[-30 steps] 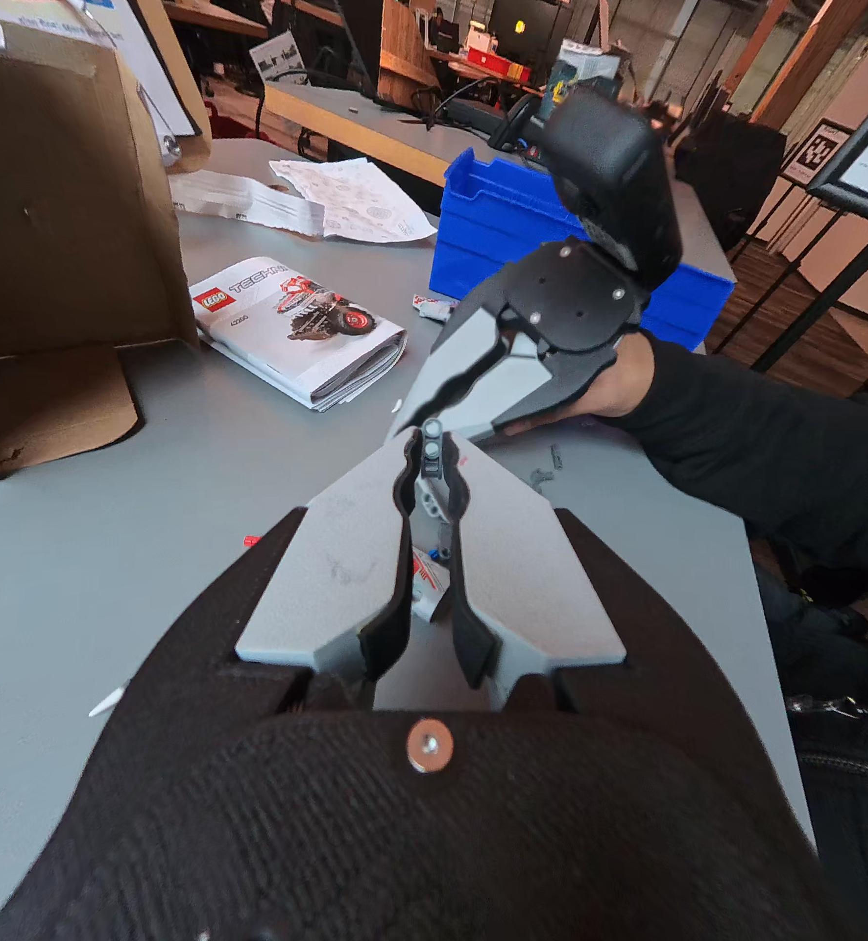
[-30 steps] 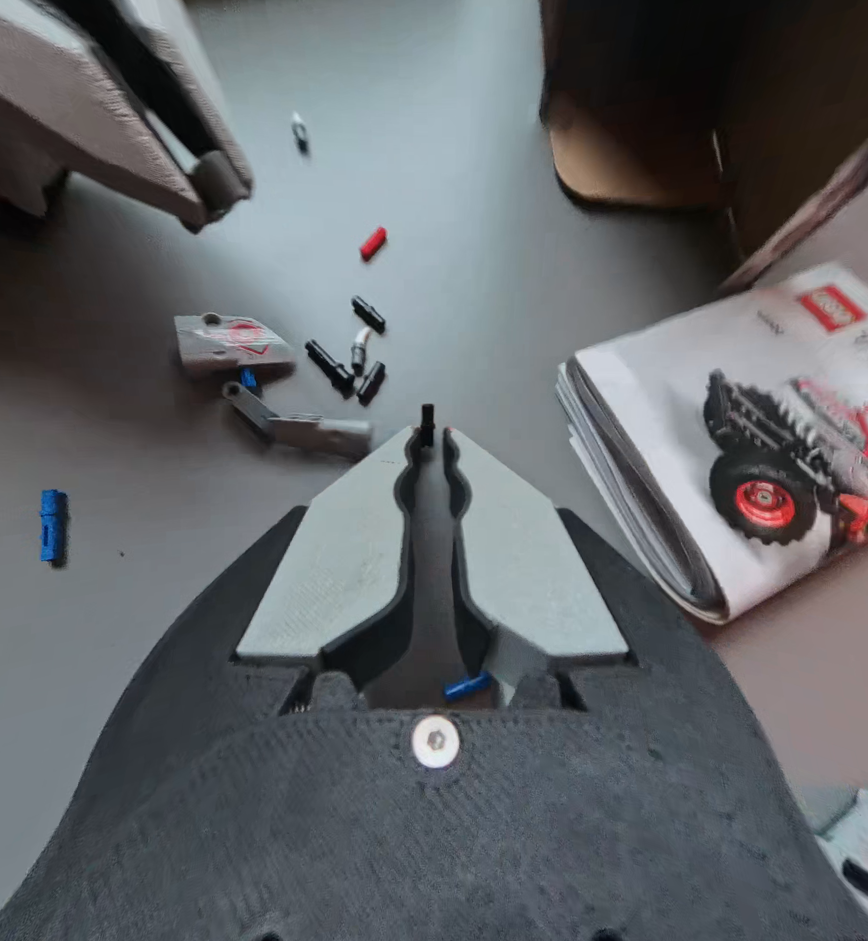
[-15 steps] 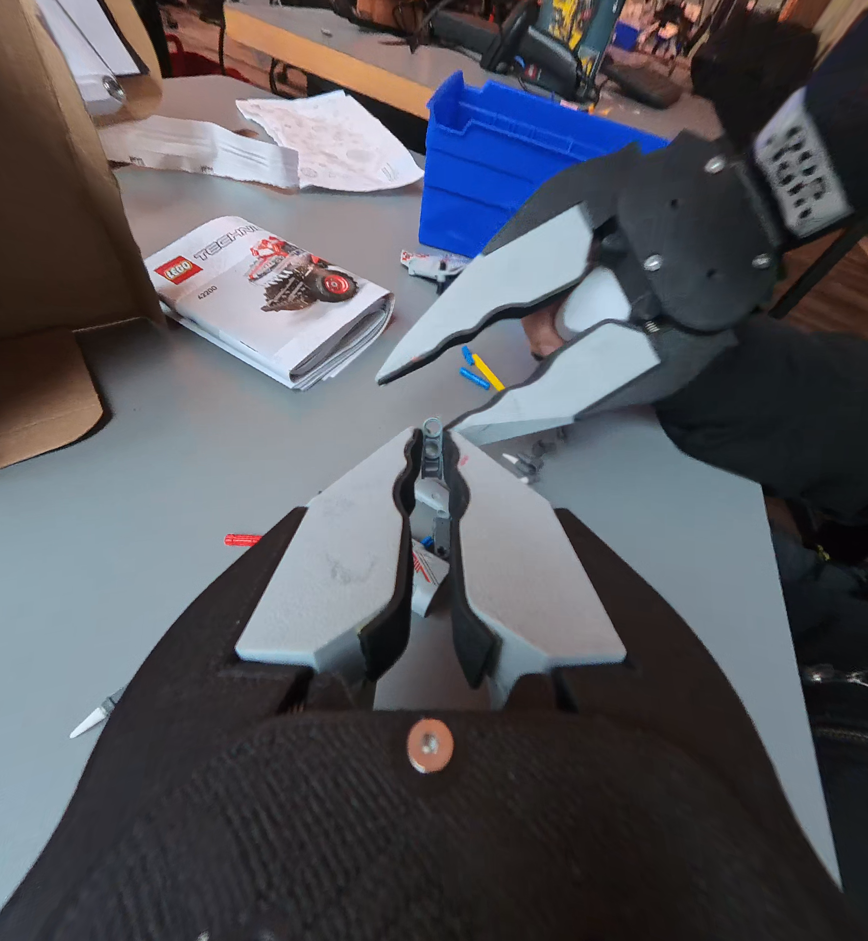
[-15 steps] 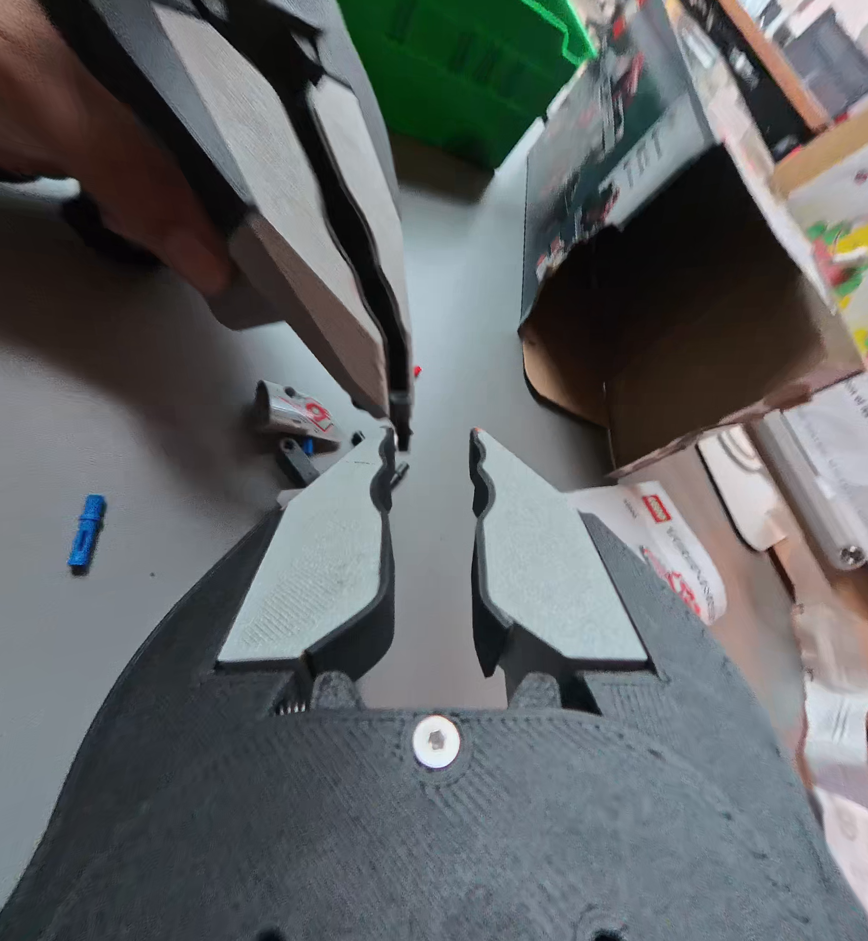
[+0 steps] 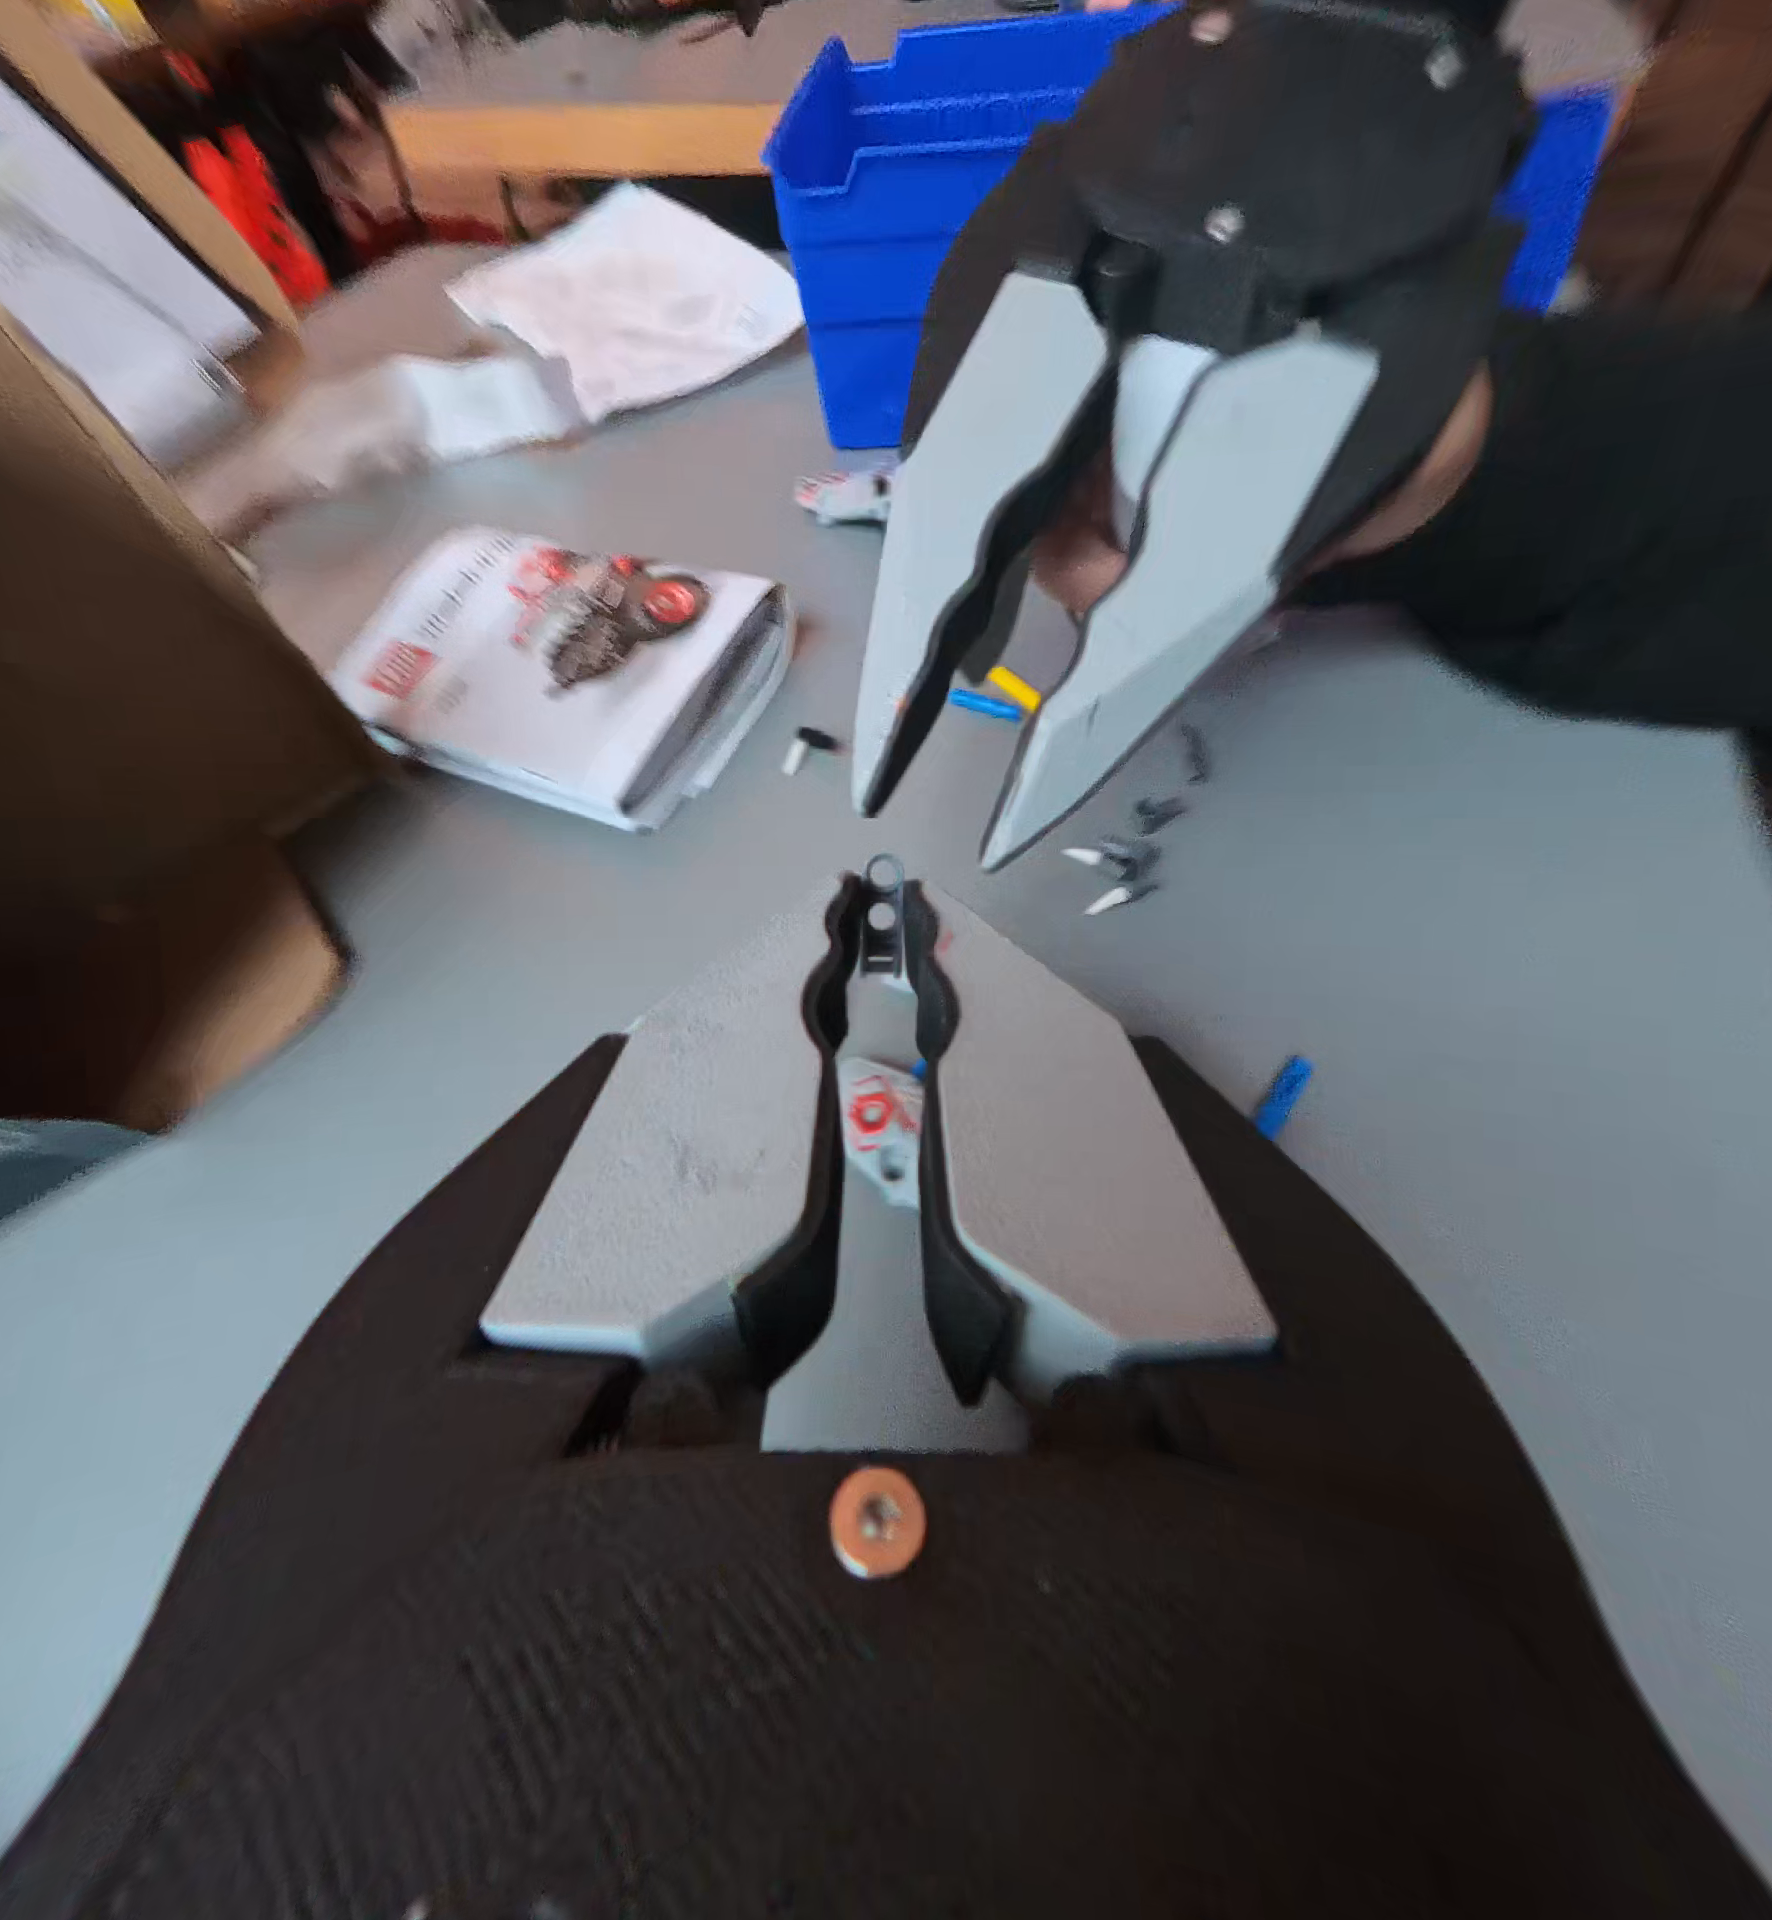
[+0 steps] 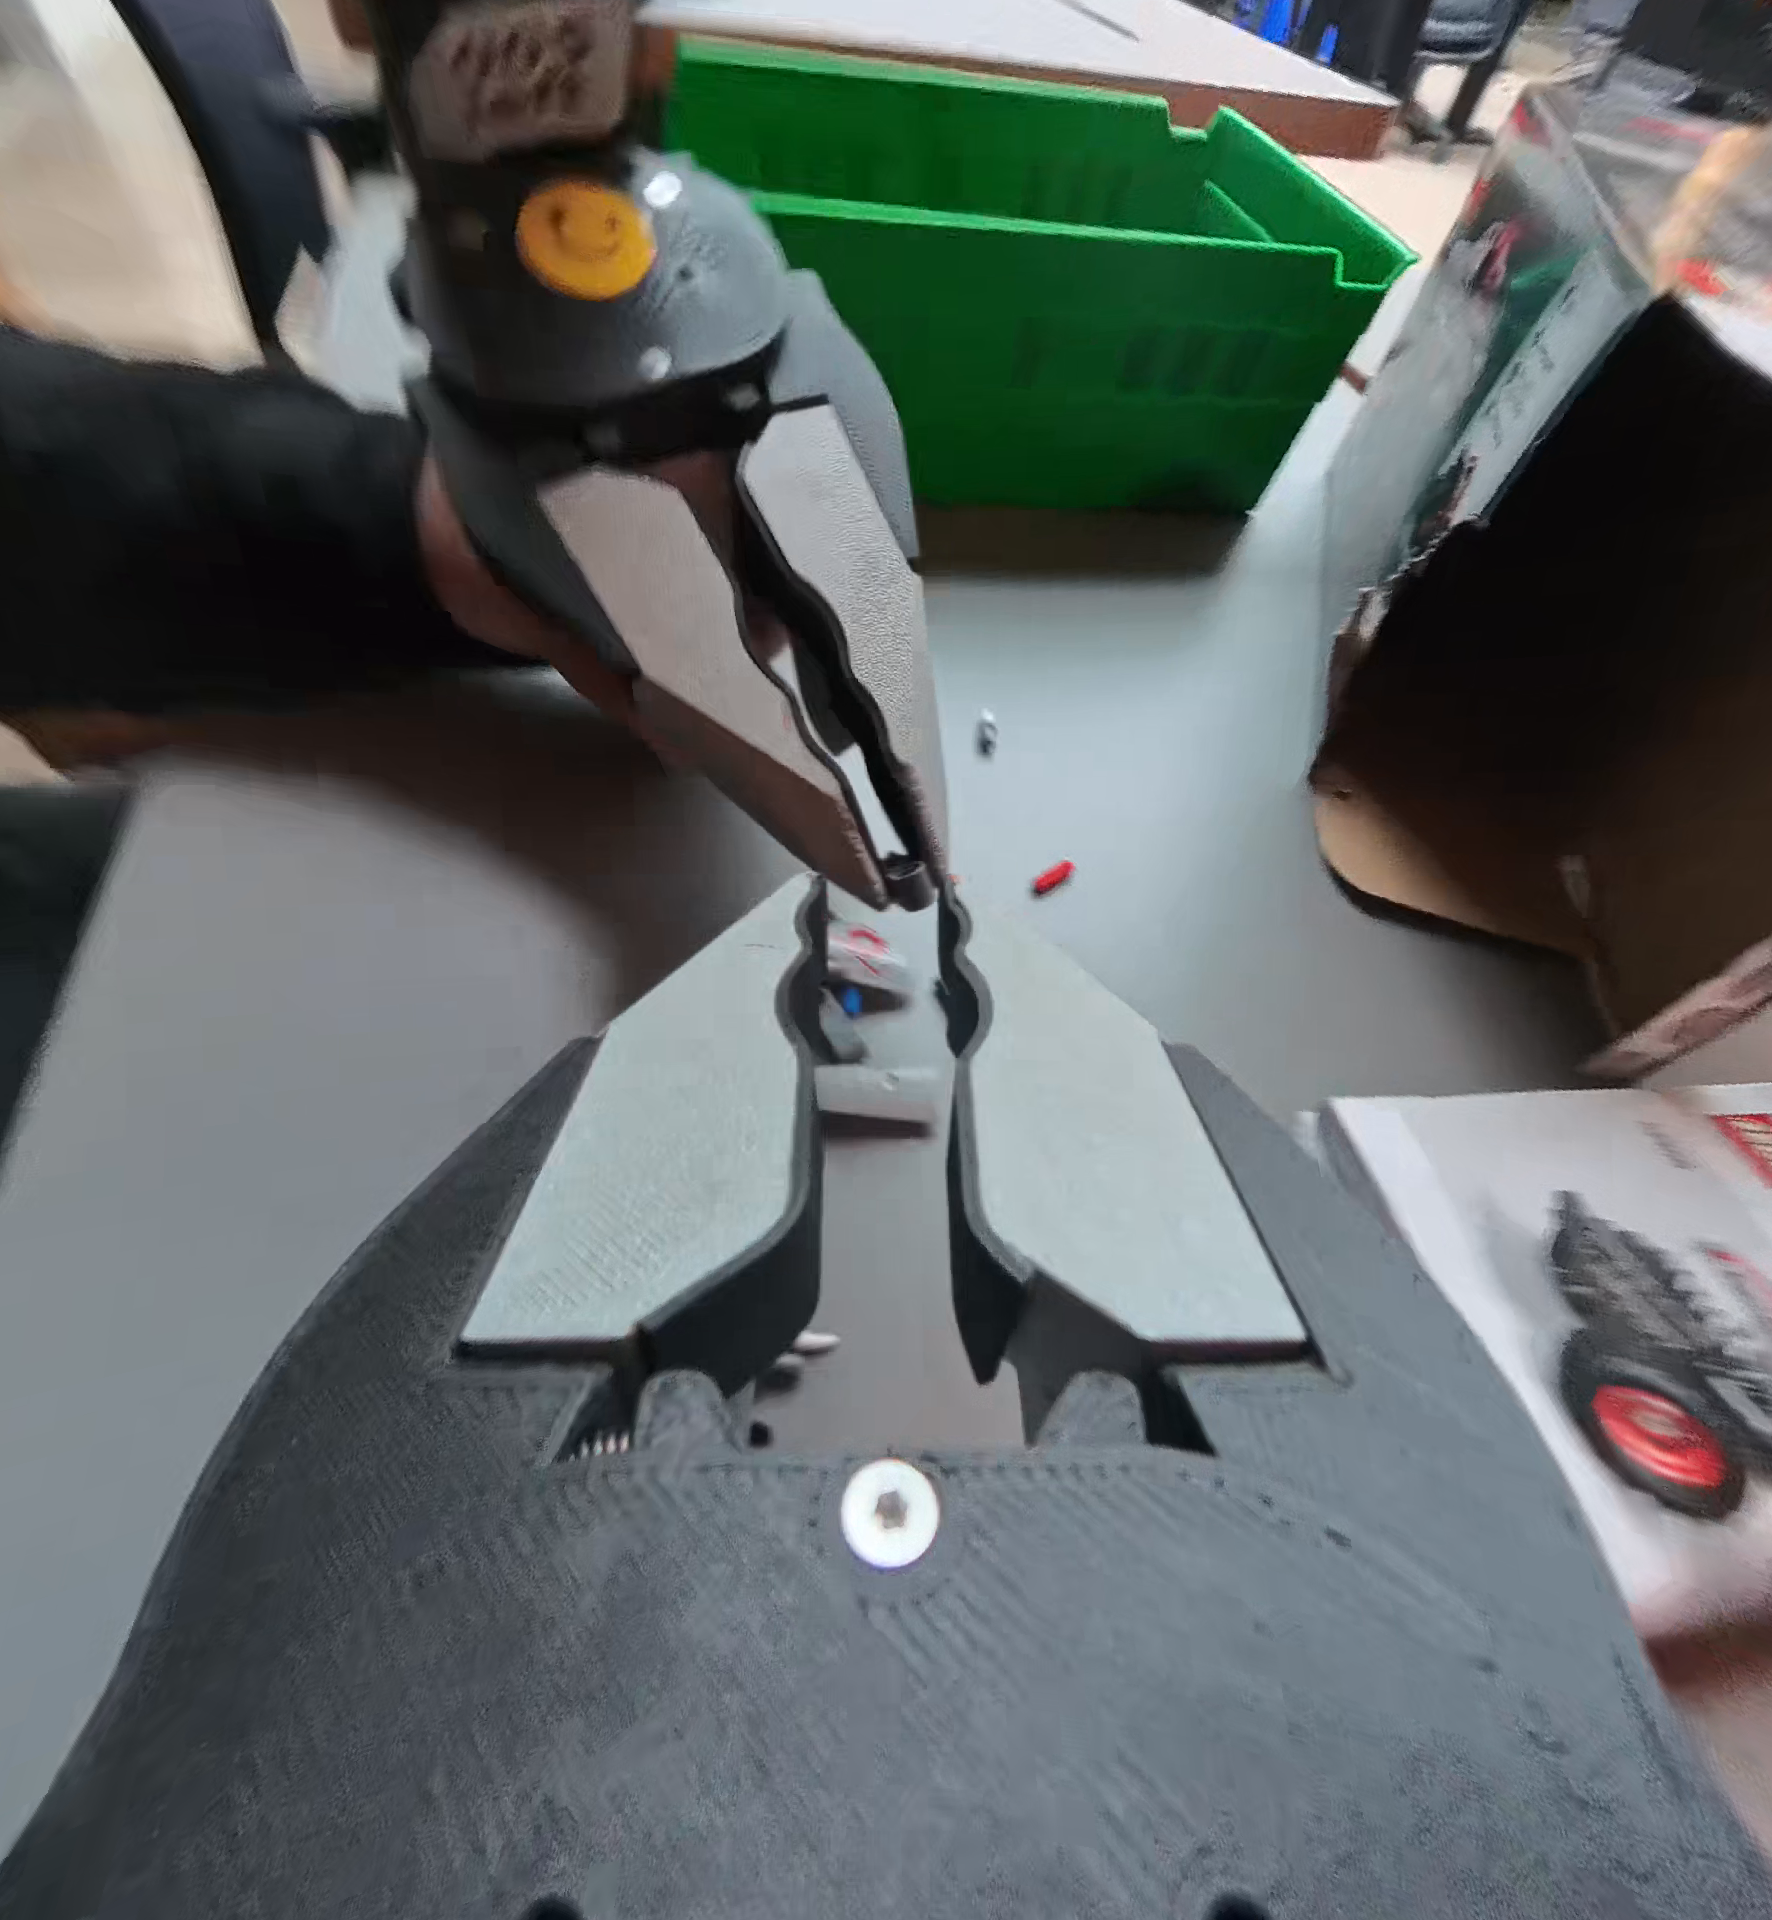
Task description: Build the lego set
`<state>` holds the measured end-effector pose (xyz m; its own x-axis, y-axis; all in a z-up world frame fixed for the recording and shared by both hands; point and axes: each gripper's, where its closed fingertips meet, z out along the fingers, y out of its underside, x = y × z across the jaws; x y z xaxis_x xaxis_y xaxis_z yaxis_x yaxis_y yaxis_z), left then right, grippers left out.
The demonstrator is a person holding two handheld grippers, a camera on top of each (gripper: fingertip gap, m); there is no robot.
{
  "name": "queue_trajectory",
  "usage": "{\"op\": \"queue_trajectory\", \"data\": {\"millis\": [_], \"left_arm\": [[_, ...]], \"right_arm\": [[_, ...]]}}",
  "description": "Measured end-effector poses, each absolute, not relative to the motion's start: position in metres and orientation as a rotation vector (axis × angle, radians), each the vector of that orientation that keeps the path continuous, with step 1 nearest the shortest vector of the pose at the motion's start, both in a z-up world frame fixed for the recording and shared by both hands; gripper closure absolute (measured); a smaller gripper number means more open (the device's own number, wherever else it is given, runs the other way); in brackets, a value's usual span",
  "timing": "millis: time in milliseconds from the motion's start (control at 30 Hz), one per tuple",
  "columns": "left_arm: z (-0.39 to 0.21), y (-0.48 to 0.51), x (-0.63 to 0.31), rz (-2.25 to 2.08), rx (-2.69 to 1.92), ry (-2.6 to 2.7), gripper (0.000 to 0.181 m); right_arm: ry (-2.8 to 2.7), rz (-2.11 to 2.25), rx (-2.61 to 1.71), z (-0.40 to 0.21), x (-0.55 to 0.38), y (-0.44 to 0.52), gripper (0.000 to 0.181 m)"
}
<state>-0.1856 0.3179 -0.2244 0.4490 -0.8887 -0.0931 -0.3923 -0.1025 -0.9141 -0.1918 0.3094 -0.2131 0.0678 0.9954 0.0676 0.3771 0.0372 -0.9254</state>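
Now the left gripper (image 5: 882, 914) is clamped on a dark grey lego beam (image 5: 883, 912), with its fingers (image 5: 716, 1132) pressed together on the piece near their tips. The beam is a narrow piece with round holes along it. Its long axis follows the line of the fingers, so it points forward and away from the hand, and its rounded end with one hole sticks out a little past the tips. From the right wrist view the same beam (image 6: 910, 881) shows only as a small dark end between the left fingers.

The right gripper (image 6: 877, 904) hovers opposite, tip to tip with the left one and very near the beam. Its fingers (image 6: 653, 1174) stand apart and hold nothing. In the left wrist view the right gripper (image 5: 929, 831) comes down from above at a slant, held by a hand in a black sleeve (image 5: 1630, 520).

Below, on the grey bench (image 5: 1433, 987), lie loose parts: a grey panel with red print (image 5: 877, 1127), a blue pin (image 5: 1282, 1091), some small black pins (image 5: 1142, 831), and a red pin (image 6: 1053, 878). An instruction booklet (image 5: 570, 665) lies beside an open cardboard box (image 5: 82, 727). Behind stand a blue bin (image 5: 892, 239) and a green bin (image 6: 1069, 312).
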Motion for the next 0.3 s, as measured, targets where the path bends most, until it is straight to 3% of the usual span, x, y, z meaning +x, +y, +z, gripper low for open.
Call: {"op": "queue_trajectory", "data": {"millis": [33, 200, 300], "left_arm": [[-0.22, 0.319, -0.187, -0.511, -1.634, 1.142, 0.176], [-0.217, 0.307, -0.173, -0.313, -1.473, 1.266, 0.176], [-0.215, 0.31, -0.172, -0.27, -1.458, 1.255, 0.172]], "right_arm": [[-1.423, 0.998, -1.506, -0.21, -0.192, 0.307, 0.163], [-1.336, 1.208, -1.61, -0.21, -0.189, 0.31, 0.169], [-1.358, 1.089, -1.67, -0.223, -0.187, 0.318, 0.181]]}}
